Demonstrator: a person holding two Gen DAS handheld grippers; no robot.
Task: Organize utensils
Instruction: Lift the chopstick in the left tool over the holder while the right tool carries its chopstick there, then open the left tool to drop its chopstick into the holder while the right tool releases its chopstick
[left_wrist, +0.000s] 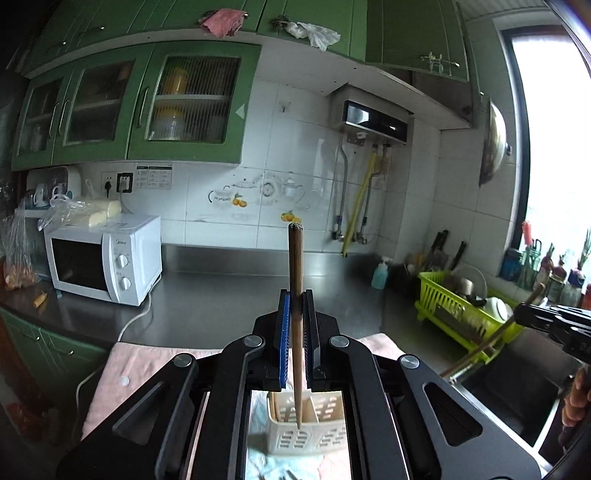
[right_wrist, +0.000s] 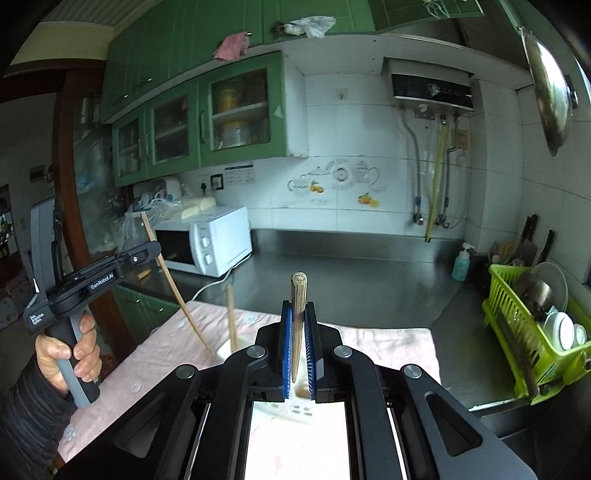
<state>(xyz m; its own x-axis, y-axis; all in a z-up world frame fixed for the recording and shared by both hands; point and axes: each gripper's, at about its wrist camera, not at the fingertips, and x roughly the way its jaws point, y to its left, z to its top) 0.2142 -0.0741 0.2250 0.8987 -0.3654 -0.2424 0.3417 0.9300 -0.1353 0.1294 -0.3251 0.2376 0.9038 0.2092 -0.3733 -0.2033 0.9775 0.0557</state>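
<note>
My left gripper (left_wrist: 296, 299) is shut on a dark brown chopstick (left_wrist: 295, 258) that stands upright, its lower tip hanging just over a cream slotted utensil holder (left_wrist: 321, 432). My right gripper (right_wrist: 298, 308) is shut on a pale bamboo chopstick (right_wrist: 298, 295), also upright, above the same holder (right_wrist: 301, 406). In the right wrist view, a hand at the left holds the left gripper (right_wrist: 147, 253) with its chopstick (right_wrist: 173, 291) slanting down. Another chopstick (right_wrist: 231, 317) stands in the holder. The right gripper (left_wrist: 528, 314) shows at the right edge of the left wrist view.
The holder stands on a pink cloth (left_wrist: 147, 365) (right_wrist: 380, 343) over a steel counter (right_wrist: 351, 273). A white microwave (left_wrist: 103, 258) is at the back left. A green dish rack (right_wrist: 532, 343) with dishes, a soap bottle (right_wrist: 461, 264) and a sink (left_wrist: 517, 398) lie to the right.
</note>
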